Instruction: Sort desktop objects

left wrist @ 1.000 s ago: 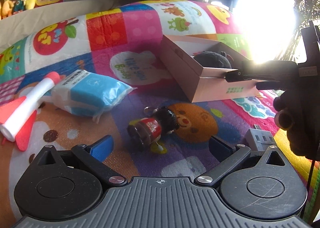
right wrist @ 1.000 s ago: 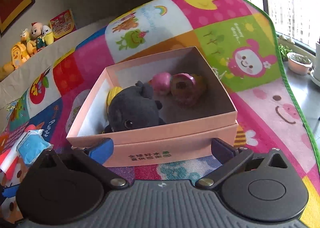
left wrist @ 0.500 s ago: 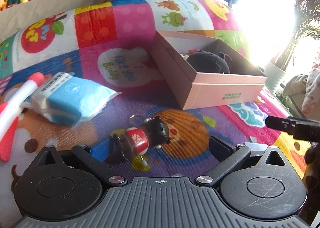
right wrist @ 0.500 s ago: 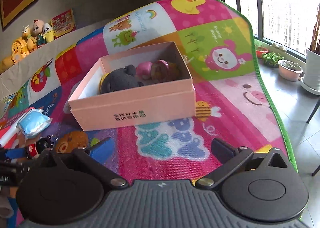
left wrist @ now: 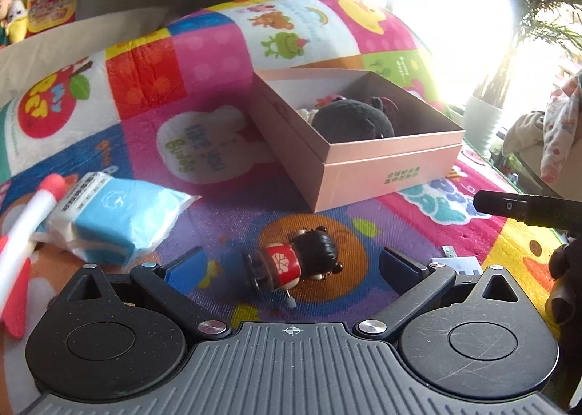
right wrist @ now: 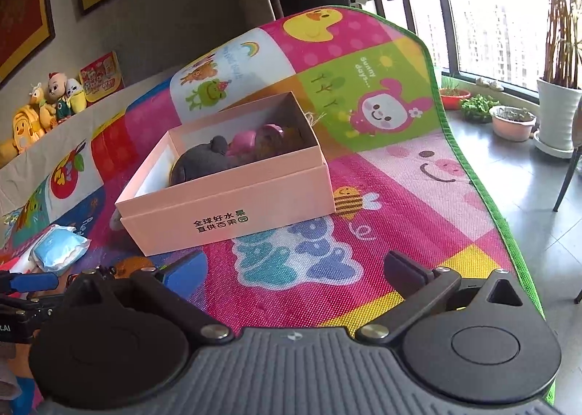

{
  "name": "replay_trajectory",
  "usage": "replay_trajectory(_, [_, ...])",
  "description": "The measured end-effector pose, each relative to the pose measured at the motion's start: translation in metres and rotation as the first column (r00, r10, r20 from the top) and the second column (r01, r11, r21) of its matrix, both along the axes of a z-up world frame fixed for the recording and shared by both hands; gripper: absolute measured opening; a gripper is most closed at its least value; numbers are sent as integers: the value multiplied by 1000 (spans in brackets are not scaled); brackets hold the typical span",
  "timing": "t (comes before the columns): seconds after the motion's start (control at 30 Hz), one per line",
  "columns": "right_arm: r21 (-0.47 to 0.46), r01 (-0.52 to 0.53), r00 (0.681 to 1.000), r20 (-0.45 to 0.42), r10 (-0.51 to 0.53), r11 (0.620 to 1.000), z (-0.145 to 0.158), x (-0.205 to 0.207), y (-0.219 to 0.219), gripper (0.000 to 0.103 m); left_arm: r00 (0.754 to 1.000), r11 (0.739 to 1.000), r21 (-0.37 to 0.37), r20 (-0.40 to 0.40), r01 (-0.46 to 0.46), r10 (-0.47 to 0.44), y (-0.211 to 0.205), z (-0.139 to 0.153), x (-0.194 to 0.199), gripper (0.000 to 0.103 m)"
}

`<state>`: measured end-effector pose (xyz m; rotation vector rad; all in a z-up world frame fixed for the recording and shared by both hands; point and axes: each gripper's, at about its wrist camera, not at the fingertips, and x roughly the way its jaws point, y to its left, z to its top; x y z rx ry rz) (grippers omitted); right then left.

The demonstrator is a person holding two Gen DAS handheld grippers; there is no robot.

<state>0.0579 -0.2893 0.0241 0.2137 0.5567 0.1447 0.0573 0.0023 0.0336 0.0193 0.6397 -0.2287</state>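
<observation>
I've pulled the right gripper (right wrist: 294, 269) back from the box (right wrist: 232, 196), jaws apart and empty, and brought the left gripper (left wrist: 291, 262), jaws apart, around the doll (left wrist: 291, 264) lying on the mat (left wrist: 203, 62), ready to close.

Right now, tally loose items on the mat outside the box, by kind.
Doll keychain: 1
Blue tissue pack: 1
Red-white toy rocket: 1
Small white block by the left gripper: 1, type unclear
Total: 4

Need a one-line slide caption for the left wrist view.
Open left gripper straddles the small red-and-black figurine lying on the colourful play mat.
</observation>
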Motion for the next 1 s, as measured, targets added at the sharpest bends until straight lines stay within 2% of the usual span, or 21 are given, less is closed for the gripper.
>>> replay_trajectory(0.1, [0,-3,1000,-2,3,1000,-1,0,0,103,999,998,48,-8,37,-37,-4,-2,9,103])
replay_trajectory(0.17, [-3,-10,1000,-9,10,1000,-1,1,1,103,998,999,8,-41,48,-47,-1,-4,12,103])
replay_trajectory(0.23, [1,-14,1000,-26,15,1000,-2,3,1,103,993,993,-68,-74,92,-97,-2,-5,9,103])
replay_trajectory(0.37, [52,-36,992,-122,42,998,-7,17,-5,103,982,976,-129,-46,175,-182,-12,-1,-16,103])
replay_trajectory(0.47, [47,-54,990,-127,59,997,-8,18,-5,103,995,993,-69,2,96,-96,-12,1,-28,103])
replay_trajectory(0.53, [18,-79,987,-140,81,997,-7,19,-2,103,1000,1000,-14,24,-13,14,-8,-1,-29,103])
replay_trajectory(0.57, [-26,-122,981,-154,116,992,-6,20,1,103,998,998,-13,26,-58,59,-4,-3,-29,103])
replay_trajectory(0.6, [-71,-201,967,-174,186,977,-4,22,5,103,995,995,-25,25,-99,99,2,-5,-29,103])
replay_trajectory(0.63, [-74,-310,938,-185,293,948,-1,21,7,103,991,991,-39,19,-131,132,7,-7,-28,103])
replay_trajectory(0.67, [-51,-418,896,-186,402,907,2,16,9,103,988,986,-52,11,-156,157,12,-9,-28,103])
replay_trajectory(0.73, [-63,-546,830,-176,529,835,10,2,17,103,984,981,-82,-15,-178,178,22,-13,-28,103])
replay_trajectory(0.8, [-143,-622,782,-166,601,770,15,-12,32,103,983,977,-111,-13,-184,184,27,-12,-28,103])
replay_trajectory(0.87, [-201,-659,752,-156,640,725,16,-19,45,103,984,978,-114,-12,-177,177,26,-13,-28,103])
replay_trajectory(1.0, [-238,-723,689,-176,703,648,14,-15,66,103,987,982,-107,1,-157,158,24,-13,-30,103])
